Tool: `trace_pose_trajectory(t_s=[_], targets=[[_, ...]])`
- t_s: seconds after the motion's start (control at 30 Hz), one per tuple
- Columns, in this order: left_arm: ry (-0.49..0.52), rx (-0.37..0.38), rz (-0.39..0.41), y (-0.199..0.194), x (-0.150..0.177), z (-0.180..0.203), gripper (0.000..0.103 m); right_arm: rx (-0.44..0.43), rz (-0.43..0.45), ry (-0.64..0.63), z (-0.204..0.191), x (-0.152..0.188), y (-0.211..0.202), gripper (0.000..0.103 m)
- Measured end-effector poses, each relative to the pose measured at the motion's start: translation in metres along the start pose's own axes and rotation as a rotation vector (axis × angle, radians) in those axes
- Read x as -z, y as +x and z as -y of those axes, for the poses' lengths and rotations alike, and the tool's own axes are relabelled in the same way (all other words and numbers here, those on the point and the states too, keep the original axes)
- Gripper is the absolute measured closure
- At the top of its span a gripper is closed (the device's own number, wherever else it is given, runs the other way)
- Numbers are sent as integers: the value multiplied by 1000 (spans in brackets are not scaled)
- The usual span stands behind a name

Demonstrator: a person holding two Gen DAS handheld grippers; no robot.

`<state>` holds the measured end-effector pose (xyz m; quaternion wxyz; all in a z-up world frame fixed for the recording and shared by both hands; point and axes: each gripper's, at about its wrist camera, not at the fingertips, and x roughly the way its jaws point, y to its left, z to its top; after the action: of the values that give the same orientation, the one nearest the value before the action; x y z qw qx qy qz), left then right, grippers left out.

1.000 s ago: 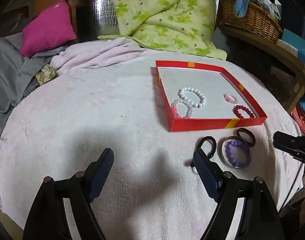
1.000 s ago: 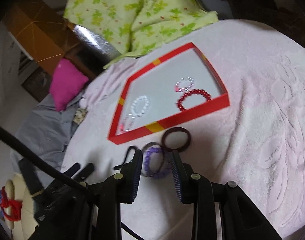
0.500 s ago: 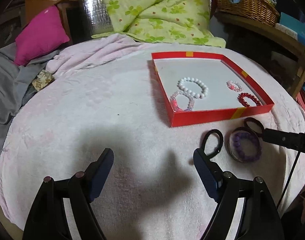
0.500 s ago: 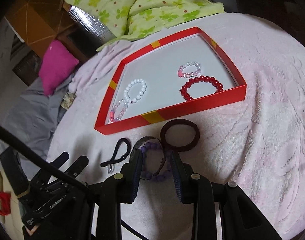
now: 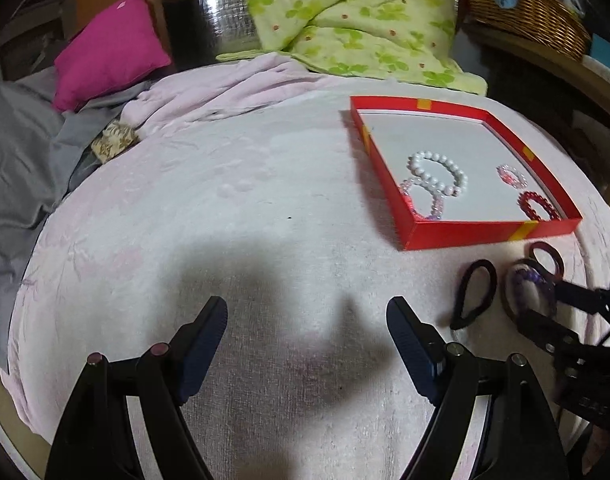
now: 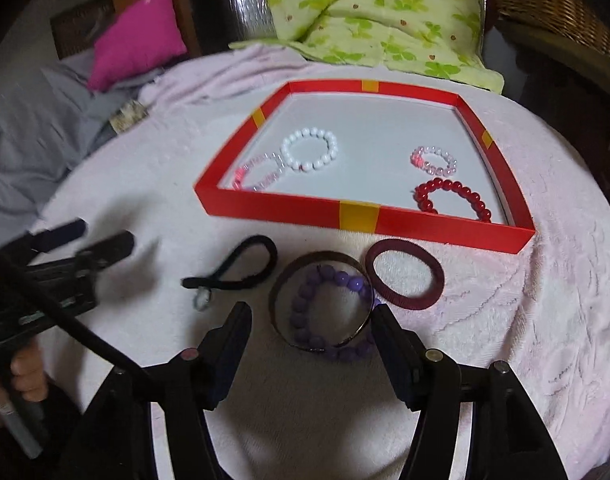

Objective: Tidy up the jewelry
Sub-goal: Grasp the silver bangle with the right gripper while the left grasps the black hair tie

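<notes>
Red tray holds white bead bracelet at 10 o'clock, pink bracelet and red bead bracelet at 4 o'clock. Outside its near wall: black hair tie, purple bead bracelet overlapping a dark bangle, maroon band.

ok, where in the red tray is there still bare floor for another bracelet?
Bare floor: the far half of the red tray, and the middle strip between the white bead bracelet and the small pink one. Crowded: near left corner, with the clear pink bracelet, and near right corner, with the red bead bracelet.
</notes>
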<state>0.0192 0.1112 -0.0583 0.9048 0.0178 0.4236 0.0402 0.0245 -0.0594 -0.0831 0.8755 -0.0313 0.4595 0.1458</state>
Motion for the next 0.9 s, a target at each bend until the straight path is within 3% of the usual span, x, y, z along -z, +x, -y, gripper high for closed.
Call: trace_pose_trajectory(t_s=[0.23, 0.47, 0.63, 0.67, 0.7, 0.9], targets=[[16, 29, 15, -4, -1, 4, 20, 69, 16, -75, -10, 4, 7, 42], [67, 79, 54, -10, -2, 18, 20, -11, 57, -1, 12, 3, -11, 43], [120, 157, 72, -16, -1, 34, 20, -108, 115, 111, 38, 1, -34, 44], [135, 169, 74, -16, 0, 39, 20, -130, 125, 141, 44, 1, -38, 48], [149, 180, 74, -17, 0, 43, 20, -156, 133, 177, 52, 0, -41, 64], [220, 185, 39, -5, 3, 65, 20, -223, 104, 391, 95, 2, -41, 65]])
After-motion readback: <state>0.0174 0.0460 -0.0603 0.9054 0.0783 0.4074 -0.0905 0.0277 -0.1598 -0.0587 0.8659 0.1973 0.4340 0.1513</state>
